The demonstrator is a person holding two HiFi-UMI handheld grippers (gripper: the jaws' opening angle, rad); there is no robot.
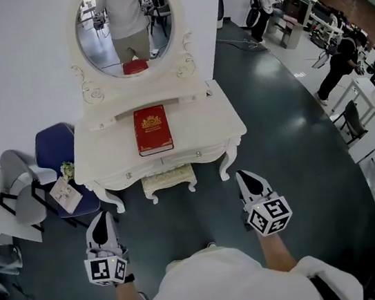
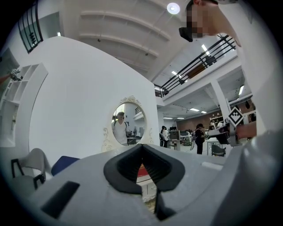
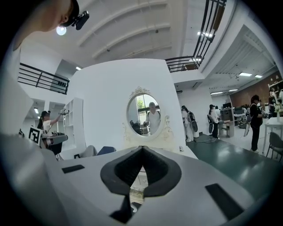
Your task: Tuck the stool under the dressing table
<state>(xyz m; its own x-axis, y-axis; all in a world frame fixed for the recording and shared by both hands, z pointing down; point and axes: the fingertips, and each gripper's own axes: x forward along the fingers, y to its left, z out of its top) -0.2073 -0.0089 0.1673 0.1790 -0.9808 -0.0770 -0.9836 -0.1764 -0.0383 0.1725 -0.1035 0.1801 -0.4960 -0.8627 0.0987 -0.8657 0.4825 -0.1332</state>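
Note:
A white dressing table (image 1: 202,131) with an oval mirror (image 1: 125,23) stands against a white wall. The cream stool (image 1: 169,179) sits mostly under its front edge, only its front strip and legs showing. My left gripper (image 1: 101,223) hovers shut and empty to the left, in front of the table's left leg. My right gripper (image 1: 246,180) is shut and empty too, near the table's right front leg. In the left gripper view the shut gripper (image 2: 142,152) points at the mirror (image 2: 126,124); in the right gripper view the shut gripper (image 3: 142,153) does likewise towards the mirror (image 3: 145,115).
A red book (image 1: 152,129) lies on the table top. A blue chair (image 1: 54,146) and a grey chair (image 1: 17,185) stand left of the table. People stand at desks far right (image 1: 342,60). Dark floor (image 1: 290,137) stretches to the right.

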